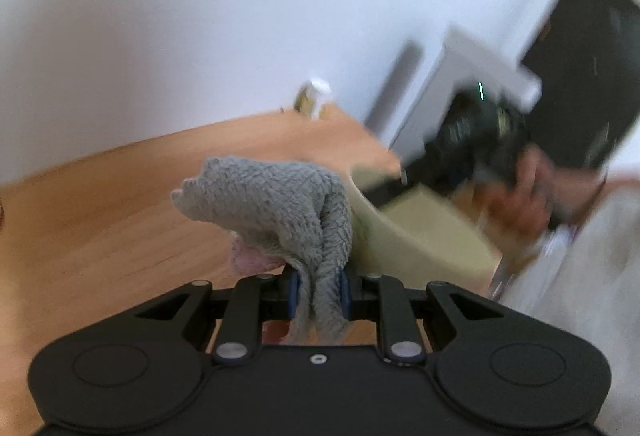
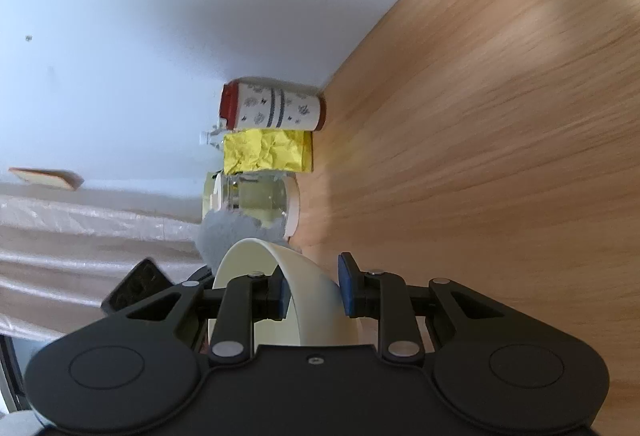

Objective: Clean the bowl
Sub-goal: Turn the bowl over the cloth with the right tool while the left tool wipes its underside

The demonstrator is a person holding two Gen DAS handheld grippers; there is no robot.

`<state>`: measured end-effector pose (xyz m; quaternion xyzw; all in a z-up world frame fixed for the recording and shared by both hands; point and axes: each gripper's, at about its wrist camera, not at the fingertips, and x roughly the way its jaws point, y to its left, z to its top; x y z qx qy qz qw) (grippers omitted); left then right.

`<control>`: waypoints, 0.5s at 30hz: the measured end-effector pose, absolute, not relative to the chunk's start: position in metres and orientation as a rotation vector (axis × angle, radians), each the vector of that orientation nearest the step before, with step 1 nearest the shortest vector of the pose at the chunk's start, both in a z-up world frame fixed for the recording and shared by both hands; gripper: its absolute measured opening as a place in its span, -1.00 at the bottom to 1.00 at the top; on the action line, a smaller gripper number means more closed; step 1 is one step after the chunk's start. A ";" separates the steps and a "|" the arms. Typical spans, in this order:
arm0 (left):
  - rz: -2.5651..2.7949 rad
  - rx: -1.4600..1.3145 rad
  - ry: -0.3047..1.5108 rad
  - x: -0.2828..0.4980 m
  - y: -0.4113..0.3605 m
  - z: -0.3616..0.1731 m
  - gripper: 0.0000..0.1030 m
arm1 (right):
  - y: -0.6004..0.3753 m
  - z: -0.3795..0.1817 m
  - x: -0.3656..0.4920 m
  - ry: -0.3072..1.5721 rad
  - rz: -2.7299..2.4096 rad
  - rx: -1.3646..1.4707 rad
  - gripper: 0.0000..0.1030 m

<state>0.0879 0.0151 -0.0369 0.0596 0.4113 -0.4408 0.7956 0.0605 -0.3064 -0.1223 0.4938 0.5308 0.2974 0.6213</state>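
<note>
A grey terry cloth (image 1: 272, 200) with a pink patch bulges out ahead of my left gripper (image 1: 319, 296), which is shut on its bunched end. Just right of the cloth is the cream bowl (image 1: 420, 240), tipped on its side and blurred. A person's hand (image 1: 528, 192) holds the black right gripper at the bowl's far rim. In the right wrist view, my right gripper (image 2: 313, 288) is shut on the cream bowl's (image 2: 280, 296) wall, one blue pad inside and one outside. The grey cloth (image 2: 228, 236) shows just past the bowl's rim.
The wooden tabletop (image 2: 480, 156) appears rotated in the right wrist view. Against the white wall stand a red-lidded patterned canister (image 2: 276, 108), a crumpled yellow packet (image 2: 268, 152) and a clear glass jar (image 2: 260, 200). A white appliance with a dark door (image 1: 580, 76) is at the right.
</note>
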 end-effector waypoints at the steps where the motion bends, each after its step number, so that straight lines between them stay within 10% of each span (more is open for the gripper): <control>1: -0.948 0.190 0.863 0.083 0.007 -0.037 -0.64 | -0.308 -0.123 0.061 1.222 0.675 1.137 -0.47; 15: -0.931 0.733 0.682 0.048 -0.053 -0.056 -0.64 | -0.310 -0.111 0.075 1.236 0.686 1.131 -0.46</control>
